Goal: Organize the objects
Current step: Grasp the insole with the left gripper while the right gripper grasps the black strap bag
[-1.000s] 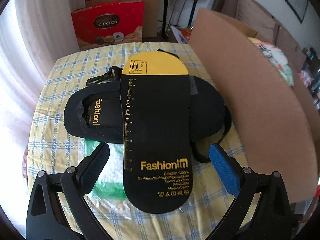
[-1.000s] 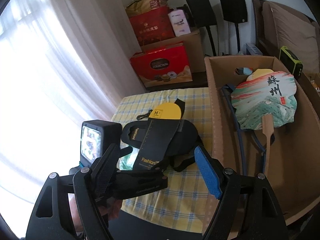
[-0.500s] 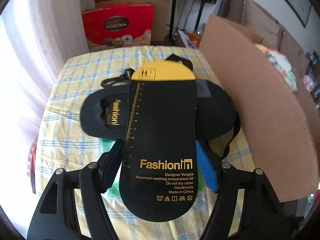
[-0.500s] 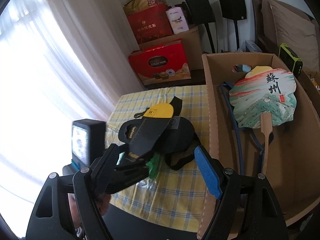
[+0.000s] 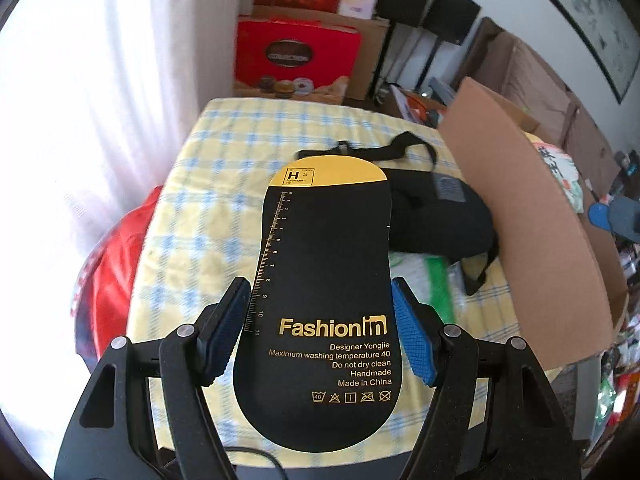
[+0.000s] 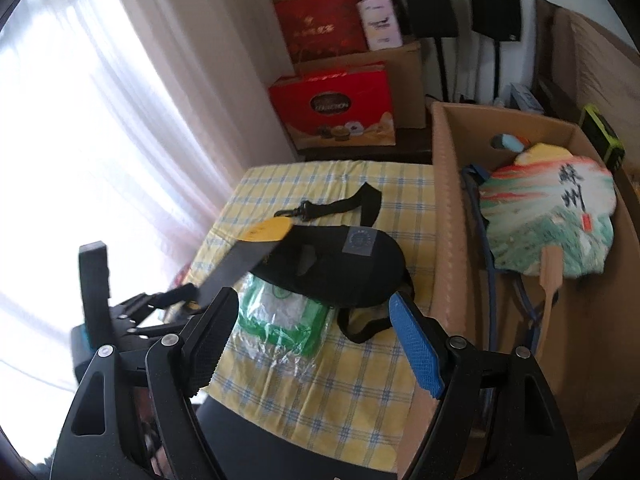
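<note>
Ahead of both tongs, a table with a yellow checked cloth [image 6: 360,380]; hard against its right edge, an open cardboard box [image 6: 452,240] with a painted fan [image 6: 548,224] lying inside. Beyond the table's far edge, a red gift box [image 6: 332,108] by the curtain.

On the cloth just ahead of the right tongs [image 6: 320,344], a black bag [image 6: 340,268] with its strap trailing toward the far edge, resting partly on a green-and-white packet [image 6: 280,316].

Left tongs [image 5: 320,332] clamped on a black and yellow card tag [image 5: 324,300] by its two long edges, held clear above the cloth, yellow end pointing away. Seen edge-on and blurred left of the right tongs, tilted up over the bag.

Right tongs spread wide, gripping nothing, hovering over the table's near edge.

Bare cloth left of the bag and along the near edge; box wall closing off the right side.
</note>
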`<state>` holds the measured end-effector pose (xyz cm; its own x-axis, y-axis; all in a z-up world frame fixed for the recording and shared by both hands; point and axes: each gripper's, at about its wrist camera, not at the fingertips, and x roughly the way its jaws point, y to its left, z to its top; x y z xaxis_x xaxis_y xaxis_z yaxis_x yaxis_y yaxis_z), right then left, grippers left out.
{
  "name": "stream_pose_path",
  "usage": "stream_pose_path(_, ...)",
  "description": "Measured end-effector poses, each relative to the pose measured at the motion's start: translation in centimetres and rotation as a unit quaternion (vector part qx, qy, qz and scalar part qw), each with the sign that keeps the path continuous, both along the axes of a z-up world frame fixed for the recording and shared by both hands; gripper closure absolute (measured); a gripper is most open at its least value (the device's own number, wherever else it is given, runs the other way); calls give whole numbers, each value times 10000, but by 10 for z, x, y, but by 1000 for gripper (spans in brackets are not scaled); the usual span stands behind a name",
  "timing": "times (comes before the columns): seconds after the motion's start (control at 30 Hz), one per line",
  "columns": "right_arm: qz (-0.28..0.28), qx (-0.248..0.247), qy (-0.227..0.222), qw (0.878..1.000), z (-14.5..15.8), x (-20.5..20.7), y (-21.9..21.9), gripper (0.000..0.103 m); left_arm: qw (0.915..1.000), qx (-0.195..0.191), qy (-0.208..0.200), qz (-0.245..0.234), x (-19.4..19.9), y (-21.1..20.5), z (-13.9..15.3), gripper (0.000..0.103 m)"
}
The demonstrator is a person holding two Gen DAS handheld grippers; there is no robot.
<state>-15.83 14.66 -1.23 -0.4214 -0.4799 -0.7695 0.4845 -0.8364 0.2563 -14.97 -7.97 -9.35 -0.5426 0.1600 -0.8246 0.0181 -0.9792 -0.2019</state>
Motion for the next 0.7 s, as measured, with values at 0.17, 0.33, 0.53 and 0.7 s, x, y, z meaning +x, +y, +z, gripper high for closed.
stream_pose_path(0.17,508,660,-9,9965,-9,-16,-36,24,9996,121,-24,255,10,-25,-5,35)
stream_pose_path(0.33,978,1388,79,9855,-30,-33,-73,23,9987,176,-54,472,16,-44,-12,35)
stream_pose_path(0.53,1538,1945,-333,9682,-69,-67,-105,13,9976,359,-222,550,20,-60,-25,35)
stream_pose_path(0.7,1991,2621,-248,9440,-93,-84,-126,12,9976,389,-300,497,22,-61,-30,35)
